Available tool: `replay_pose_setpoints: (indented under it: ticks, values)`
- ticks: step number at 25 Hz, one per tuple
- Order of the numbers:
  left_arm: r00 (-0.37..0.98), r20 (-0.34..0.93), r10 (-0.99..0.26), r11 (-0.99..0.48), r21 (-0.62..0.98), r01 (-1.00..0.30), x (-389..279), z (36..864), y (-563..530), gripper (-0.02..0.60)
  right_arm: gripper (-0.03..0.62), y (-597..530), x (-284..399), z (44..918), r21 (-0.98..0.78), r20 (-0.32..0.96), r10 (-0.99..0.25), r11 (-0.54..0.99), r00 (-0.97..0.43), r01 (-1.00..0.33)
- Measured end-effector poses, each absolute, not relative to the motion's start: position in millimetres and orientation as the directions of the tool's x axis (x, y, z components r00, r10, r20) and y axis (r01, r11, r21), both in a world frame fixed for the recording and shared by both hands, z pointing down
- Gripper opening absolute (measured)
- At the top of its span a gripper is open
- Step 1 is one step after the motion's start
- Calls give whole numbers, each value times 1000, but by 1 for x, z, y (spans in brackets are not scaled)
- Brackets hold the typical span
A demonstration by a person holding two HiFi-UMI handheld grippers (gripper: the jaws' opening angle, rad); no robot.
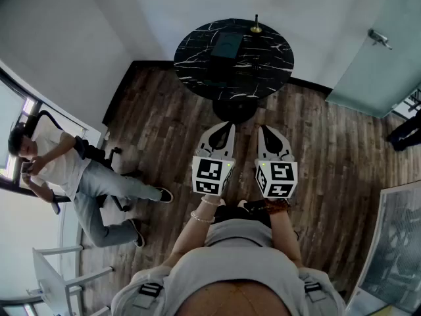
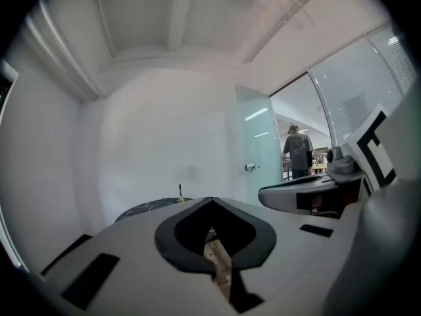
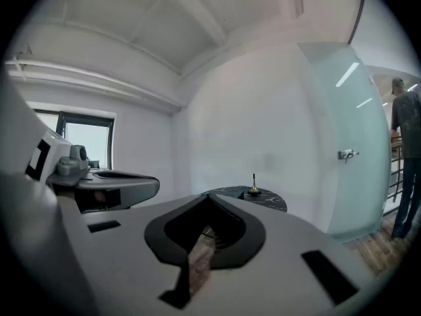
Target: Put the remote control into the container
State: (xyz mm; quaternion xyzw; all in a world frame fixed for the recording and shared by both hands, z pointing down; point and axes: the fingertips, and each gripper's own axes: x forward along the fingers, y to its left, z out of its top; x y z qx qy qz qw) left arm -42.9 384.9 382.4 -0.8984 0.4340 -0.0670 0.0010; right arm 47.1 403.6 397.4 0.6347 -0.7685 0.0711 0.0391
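left tool [image 1: 226,126] and right tool [image 1: 264,128] both clenched on nothing, side by side over wooden floor [image 1: 164,120], short of round black table [image 1: 197,68], dark container [image 1: 227,45] at its middle, remote control too small to tell

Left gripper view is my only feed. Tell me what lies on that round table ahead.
Observer: In the head view, a dark rectangular thing lies near the middle of the round black table. I cannot tell whether it is the container.
Operator: Report the right gripper's jaws.
Observer: The right gripper has its jaws together, with nothing between them.
Operator: Check the floor off to my left.
Observer: A person sits there, well away from the table.
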Motion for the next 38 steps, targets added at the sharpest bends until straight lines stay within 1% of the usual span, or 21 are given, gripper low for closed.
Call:
replay_pose_setpoints:
  ticks: [8, 16, 24, 31, 38]
  values:
    - [612, 118, -782, -621, -58, -782, -31, 384, 381, 6, 12, 400, 59, 399, -63, 150, -969, 188, -196, -980]
    - [606, 123, -786, -614, -49, -787, -21, 386, 377, 6, 12, 395, 69, 396, -66, 125, -970, 202, -208, -977]
    - [595, 136, -792, -605, -41, -795, -18, 392, 375, 6, 14, 392, 76, 400, -49, 140, -969, 199, -204, -979]
    - [615, 142, -775, -625, -32, -780, -14, 398, 356, 6, 14, 376, 80, 403, -49, 141, -974, 172, -177, -984]
    - [661, 144, -737, -671, -28, -741, -6, 399, 308, 6, 14, 334, 85, 407, -56, 143, -981, 122, -129, -991]
